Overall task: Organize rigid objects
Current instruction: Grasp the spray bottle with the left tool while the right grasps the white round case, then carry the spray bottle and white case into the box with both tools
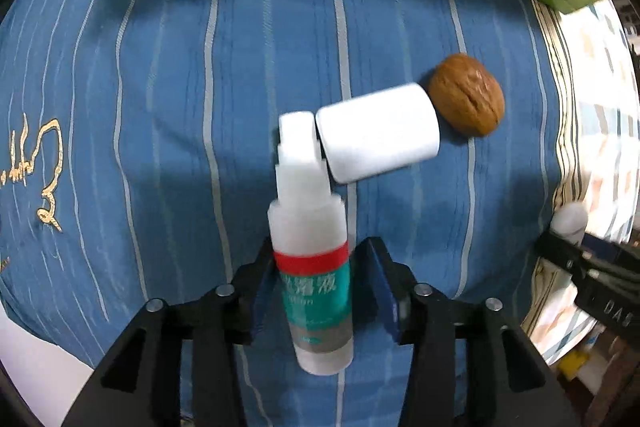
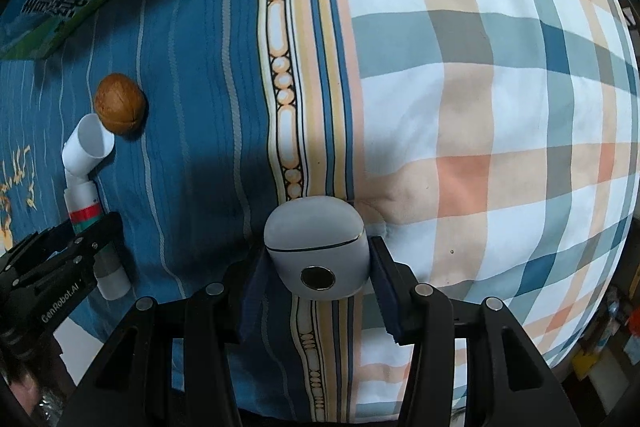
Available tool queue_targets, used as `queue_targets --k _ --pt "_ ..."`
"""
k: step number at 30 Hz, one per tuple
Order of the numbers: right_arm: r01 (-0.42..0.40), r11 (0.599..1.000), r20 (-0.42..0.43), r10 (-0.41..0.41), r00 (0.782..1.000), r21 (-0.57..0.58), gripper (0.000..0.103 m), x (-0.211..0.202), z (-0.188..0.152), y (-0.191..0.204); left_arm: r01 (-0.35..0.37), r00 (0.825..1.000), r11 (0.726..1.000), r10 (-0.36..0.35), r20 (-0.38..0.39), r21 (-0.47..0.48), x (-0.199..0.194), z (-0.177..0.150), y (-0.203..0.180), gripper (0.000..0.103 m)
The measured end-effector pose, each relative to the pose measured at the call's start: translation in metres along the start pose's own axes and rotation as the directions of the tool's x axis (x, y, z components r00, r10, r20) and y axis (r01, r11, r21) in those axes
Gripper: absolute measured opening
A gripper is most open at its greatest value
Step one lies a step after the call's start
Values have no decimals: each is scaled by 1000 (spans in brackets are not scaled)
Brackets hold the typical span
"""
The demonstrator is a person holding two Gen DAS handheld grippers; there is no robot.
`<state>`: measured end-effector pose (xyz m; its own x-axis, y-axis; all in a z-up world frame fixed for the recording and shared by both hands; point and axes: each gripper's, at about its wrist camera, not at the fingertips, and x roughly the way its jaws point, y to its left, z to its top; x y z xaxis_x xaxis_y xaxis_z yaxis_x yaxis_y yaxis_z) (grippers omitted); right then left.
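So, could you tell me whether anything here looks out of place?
The spray bottle in the left gripper is uncapped: its white cap lies on its side on the blue bedding, touching the walnut.

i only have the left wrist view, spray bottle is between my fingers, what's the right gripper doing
Observer: The right gripper has a rounded grey case between its pads, over the bedding.
Operator: which way is the case facing
Observer: Its seam and a round dark button face the right wrist camera.
Operator: that white cap by my nozzle, open or closed end toward the walnut
Observer: From the right wrist view the white cap shows its open, hollow end toward the walnut, and the two look to be touching.
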<state>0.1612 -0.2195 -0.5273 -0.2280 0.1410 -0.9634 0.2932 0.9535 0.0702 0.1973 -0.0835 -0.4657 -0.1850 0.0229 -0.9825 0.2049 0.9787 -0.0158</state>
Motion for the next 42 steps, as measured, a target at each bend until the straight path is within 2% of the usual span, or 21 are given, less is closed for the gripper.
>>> queue_targets --k 2,8,10,11,13,17,20,24,30,37,42 --pt "2 1000 -4 -2 1000 3 53 -1 6 -4 12 1000 1000 -12 -3 -21 0 8 -2 47" --pt "36 999 -5 -36 999 -1 54 -3 15 1 16 1000 998 -15 9 -58 -3 25 2 46" --pt "58 998 -1 -58 998 -10 51 -4 16 4 -4 1000 999 4 14 -45 -5 22 5 39" --pt "62 998 1 -62 998 -15 51 -3 16 6 -7 1000 999 7 19 -44 -8 22 3 31" --pt "71 997 7 -71 997 -31 51 -4 15 8 -2 1000 999 3 21 -43 -10 20 0 30" --pt "70 996 23 -69 997 -50 50 -7 13 9 -1 999 999 2 33 -38 -13 2 -6 30" --pt "38 998 46 -36 998 -52 50 -15 8 8 9 998 999 -6 69 -40 -21 -23 -13 30" --pt "15 998 86 -9 996 -67 50 -31 -5 7 37 992 999 -33 124 -32 -47 -34 -7 30" --pt "-16 995 176 32 984 -93 50 -72 -13 8 75 970 997 -68 234 -21 -98 -40 -13 30" --pt "-34 991 284 71 956 -130 50 -123 -13 10 110 935 994 -102 340 -7 -153 -38 9 30" --pt "-47 986 348 100 932 -160 50 -147 -12 21 135 895 990 -135 426 30 -191 -36 5 30"
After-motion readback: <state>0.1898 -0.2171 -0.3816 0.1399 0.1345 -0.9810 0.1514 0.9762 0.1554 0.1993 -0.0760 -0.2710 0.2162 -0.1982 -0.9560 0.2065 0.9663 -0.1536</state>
